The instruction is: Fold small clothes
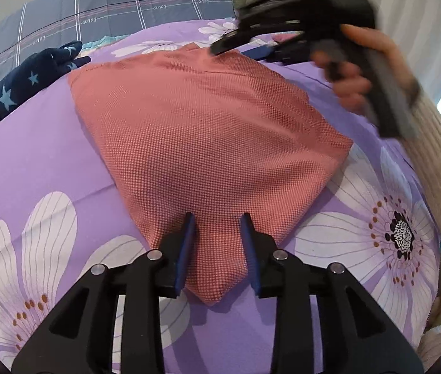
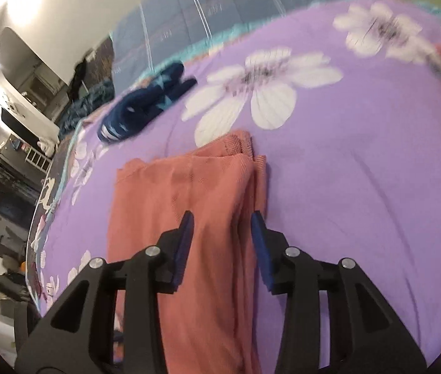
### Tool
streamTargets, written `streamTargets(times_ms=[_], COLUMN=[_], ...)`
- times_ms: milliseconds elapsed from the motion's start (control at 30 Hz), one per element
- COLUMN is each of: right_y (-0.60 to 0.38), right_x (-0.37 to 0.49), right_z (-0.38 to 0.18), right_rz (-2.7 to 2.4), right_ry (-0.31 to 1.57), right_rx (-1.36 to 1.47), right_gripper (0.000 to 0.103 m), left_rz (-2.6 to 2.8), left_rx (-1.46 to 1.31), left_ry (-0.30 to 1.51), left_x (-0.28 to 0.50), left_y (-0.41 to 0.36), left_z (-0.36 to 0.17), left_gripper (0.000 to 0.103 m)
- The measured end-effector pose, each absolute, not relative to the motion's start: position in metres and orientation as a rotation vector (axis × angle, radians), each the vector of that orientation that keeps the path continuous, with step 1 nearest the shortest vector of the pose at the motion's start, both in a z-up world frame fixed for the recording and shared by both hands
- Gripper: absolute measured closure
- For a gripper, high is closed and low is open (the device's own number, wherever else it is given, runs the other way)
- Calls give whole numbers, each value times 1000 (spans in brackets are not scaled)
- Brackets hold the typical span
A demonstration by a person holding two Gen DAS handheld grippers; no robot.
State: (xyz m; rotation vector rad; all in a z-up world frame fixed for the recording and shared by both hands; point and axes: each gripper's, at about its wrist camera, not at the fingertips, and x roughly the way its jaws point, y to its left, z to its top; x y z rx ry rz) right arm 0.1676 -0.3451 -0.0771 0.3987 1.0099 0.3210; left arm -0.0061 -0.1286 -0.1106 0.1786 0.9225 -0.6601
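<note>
2 grippers' jaws parted over folded pink garment [image 1: 208, 131], purple bedspread [image 1: 33, 162]

Both wrist cameras look steeply down, close over the bedspread [image 1: 49, 162]; both see the pink cloth [image 1: 208, 131].

Purple floral bed [image 1: 49, 162]: pink garment [image 1: 195, 131], navy, perhaps pyjamas [image 1: 30, 78].

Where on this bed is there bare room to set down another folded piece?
Free: purple sheet right of the pink garment in the right wrist view. Crowded: the far left corner, where the navy star garment lies.
</note>
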Motion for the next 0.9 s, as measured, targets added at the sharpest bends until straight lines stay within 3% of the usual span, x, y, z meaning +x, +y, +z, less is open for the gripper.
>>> streamTargets(times_ms=[33, 67, 133, 233, 300, 367, 400, 433, 467, 700, 833, 900], right_y=[-343, -340, -335, -325, -322, -339, -348, -354, -357, -329, -303, -296], right_x=[178, 183, 178, 162, 170, 180, 177, 173, 168, 92, 59, 59], right_z=[-81, -79, -65, -54, -77, -101, -97, -91, -84, -40, -77, -105], right_rz=[299, 291, 326, 407, 265, 216, 204, 173, 142, 378, 374, 290], right_ry=[1020, 1008, 902, 707, 747, 826, 810, 786, 758, 697, 833, 849], right_rx=[391, 373, 334, 191, 34, 125, 192, 229, 250, 168, 38, -98], right_gripper=[84, 93, 98, 98, 95, 90, 86, 72, 68, 71, 63, 69], left_rz=[-666, -672, -686, -712, -736, -744, -742, -740, -737, -723, -718, -720], left_rx=[167, 155, 126, 78, 39, 26, 29, 38, 48, 106, 122, 133], left_ry=[924, 926, 929, 932, 942, 944, 940, 935, 932, 916, 909, 909], left_x=[-5, -4, -3, 1, 3, 3, 2, 1, -1, -5, -12, -13], left_y=[-127, -126, -123, -118, -115, -114, -115, -116, -118, -123, -124, -126], left_z=[-111, -111, -112, -114, -115, -115, -115, -114, -114, -113, -111, -111], left_gripper=[71, 71, 70, 68, 65, 65, 64, 63, 63, 59, 58, 57])
